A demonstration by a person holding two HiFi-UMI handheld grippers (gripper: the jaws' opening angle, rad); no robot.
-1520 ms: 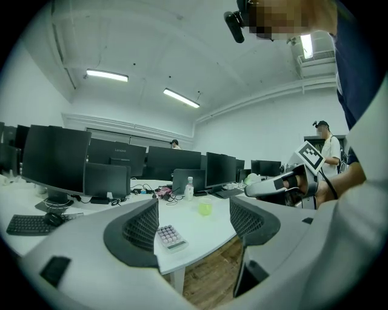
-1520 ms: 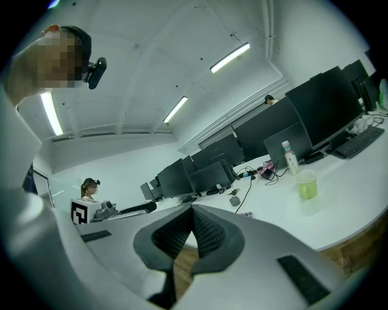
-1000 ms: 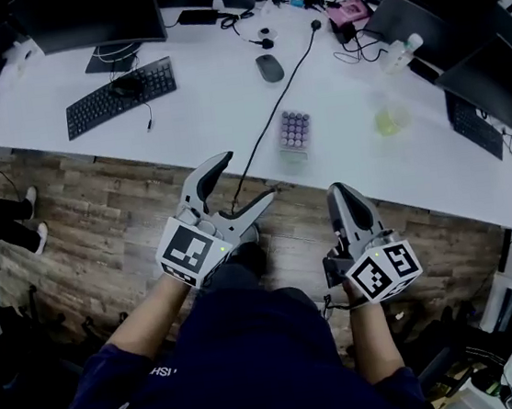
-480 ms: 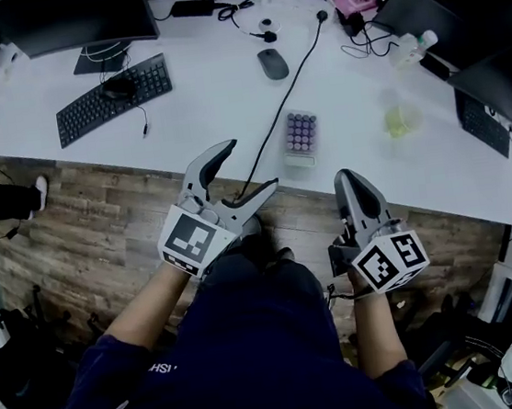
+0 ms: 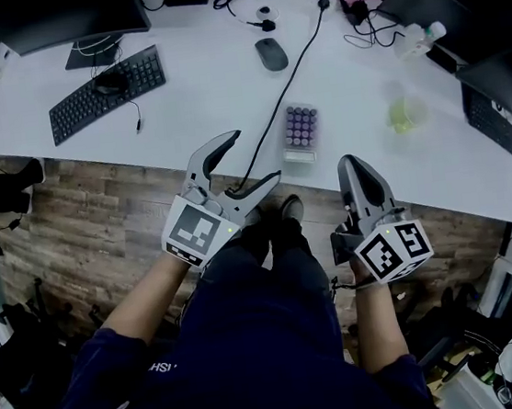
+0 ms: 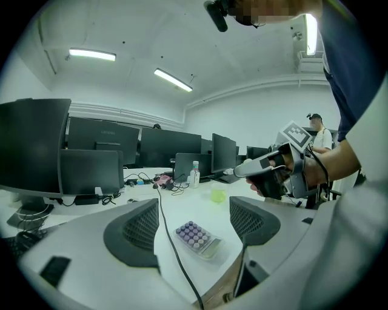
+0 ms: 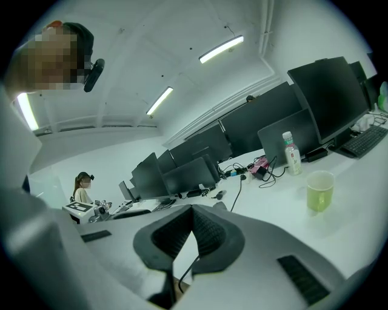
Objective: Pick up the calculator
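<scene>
Calculator (image 5: 298, 132), purple keys, lies flat at the near edge of the white desk (image 5: 196, 95), not touched by anything. Left gripper (image 5: 252, 160) is spread wide and empty, hanging off the desk just short of that edge, lined up so the calculator shows between its jaws in its own view. Right gripper (image 5: 354, 165) has its tips together, nothing in it, parked near and to the right of the calculator, also off the desk.

Risks, as I judge them:
- Black cable (image 5: 273, 118) runs just beside the calculator's left side and drops over the near edge. The left jaw could snag it or close on cable plus calculator.
- The calculator is thin and flat, so the jaws may slide over the top, or nudge it instead of gripping.
- It is right at the edge, so a pull toward the person could drop it on the wooden floor (image 5: 100, 218).
- Green cup (image 5: 405, 116) stands to the right, well apart. Low risk unless the sweep goes wide.

Room: bare desk left of the cable up to the keyboard (image 5: 105, 92), and far side up to the mouse (image 5: 270, 55). Approach from the near side is open.
</scene>
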